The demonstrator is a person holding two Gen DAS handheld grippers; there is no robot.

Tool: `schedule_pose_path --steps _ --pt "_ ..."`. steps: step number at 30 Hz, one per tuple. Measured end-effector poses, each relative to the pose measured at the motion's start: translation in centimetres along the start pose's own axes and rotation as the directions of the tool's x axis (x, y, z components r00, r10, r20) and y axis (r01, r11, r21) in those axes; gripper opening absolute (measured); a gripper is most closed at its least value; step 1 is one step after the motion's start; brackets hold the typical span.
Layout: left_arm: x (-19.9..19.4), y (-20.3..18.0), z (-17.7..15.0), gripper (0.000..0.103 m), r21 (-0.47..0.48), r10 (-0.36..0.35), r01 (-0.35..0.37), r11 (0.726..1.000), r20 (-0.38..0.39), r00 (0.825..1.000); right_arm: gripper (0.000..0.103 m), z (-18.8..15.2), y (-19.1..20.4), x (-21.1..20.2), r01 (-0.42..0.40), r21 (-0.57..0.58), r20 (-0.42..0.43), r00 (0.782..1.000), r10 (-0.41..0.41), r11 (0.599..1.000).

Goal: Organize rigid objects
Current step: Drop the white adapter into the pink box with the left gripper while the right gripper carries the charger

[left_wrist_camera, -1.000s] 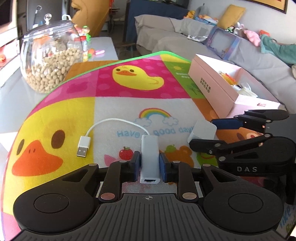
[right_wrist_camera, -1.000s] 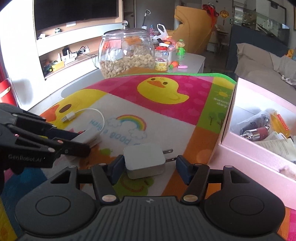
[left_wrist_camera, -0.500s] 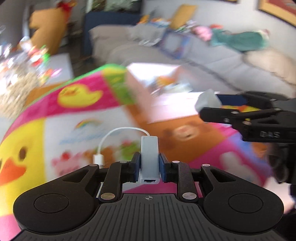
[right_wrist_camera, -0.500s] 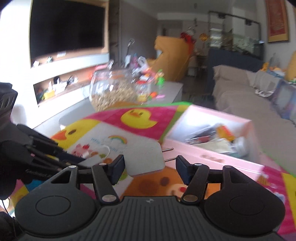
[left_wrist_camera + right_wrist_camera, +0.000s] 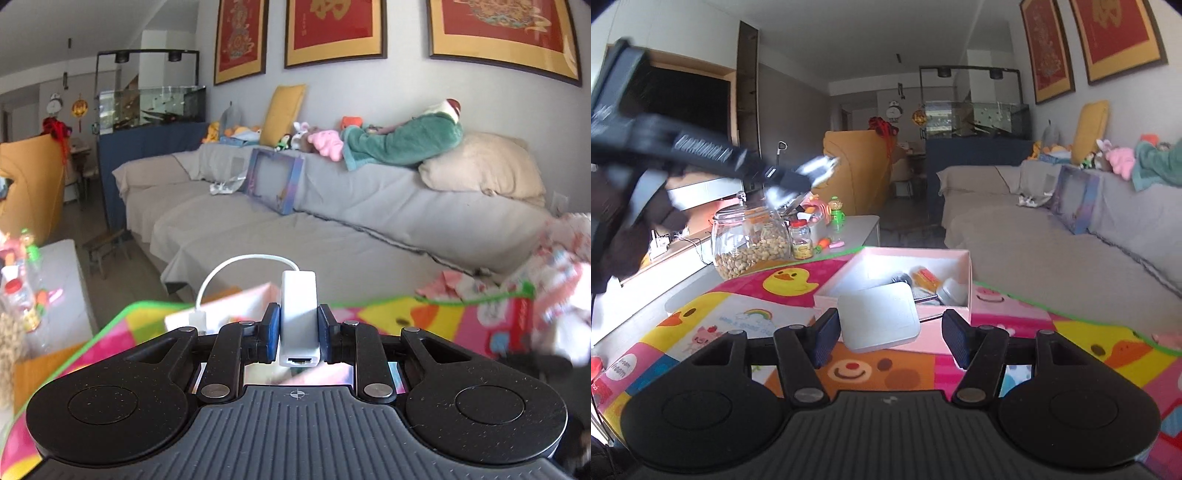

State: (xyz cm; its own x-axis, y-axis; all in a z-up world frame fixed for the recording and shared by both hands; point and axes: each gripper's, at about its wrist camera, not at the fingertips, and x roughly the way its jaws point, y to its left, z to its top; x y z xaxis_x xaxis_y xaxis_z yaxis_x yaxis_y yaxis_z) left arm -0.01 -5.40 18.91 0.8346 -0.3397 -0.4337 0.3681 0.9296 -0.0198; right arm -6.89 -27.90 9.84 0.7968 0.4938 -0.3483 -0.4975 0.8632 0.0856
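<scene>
Both tools are up off the play mat and both are loaded. The left hand-held gripper is clamped on the white USB adapter, blue pads pressed to its two flanks, port end facing the camera, its short white cable looping up and over to the plug dangling on the left. That view looks well above the surface, out at the grey sofa, with only the mat's green edge and a blurred strip of pink beneath the fingers, so whether the adapter is over the box yet, I cannot tell.

Over on the right hand-held gripper, the jaws stand wide and the white charger block sits against the left pad only; there is a clear gap to the right pad, prongs pointing that way. Gripped, balanced or falling? Cannot tell from this angle. It hangs in front of the near wall of the pink box, which is open and already holds a few small items, a bottle and a tube among them.

So by my reading: some things boxed, two pieces lifted and in transit, neither one in yet. Left to do is get charger and adapter over the rim and let go, cable tucked in with it
</scene>
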Motion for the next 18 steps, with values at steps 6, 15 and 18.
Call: schedule_pose_path --steps 6,15,18 --pt "5.9 2.0 2.2 0.026 -0.023 0.093 -0.093 0.995 0.007 0.996 0.061 -1.5 -2.1 1.4 0.022 0.064 -0.05 0.999 -0.019 0.998" --pt "6.1 5.2 -4.5 0.025 -0.109 0.08 -0.095 0.99 -0.134 0.988 0.061 -2.5 -3.2 2.9 0.051 0.098 -0.099 0.994 -0.041 0.994" --pt "5.4 5.1 -7.6 0.026 -0.054 0.104 -0.117 0.992 -0.207 0.973 0.061 -1.2 -3.0 3.8 0.058 0.081 -0.085 0.995 -0.052 0.995"
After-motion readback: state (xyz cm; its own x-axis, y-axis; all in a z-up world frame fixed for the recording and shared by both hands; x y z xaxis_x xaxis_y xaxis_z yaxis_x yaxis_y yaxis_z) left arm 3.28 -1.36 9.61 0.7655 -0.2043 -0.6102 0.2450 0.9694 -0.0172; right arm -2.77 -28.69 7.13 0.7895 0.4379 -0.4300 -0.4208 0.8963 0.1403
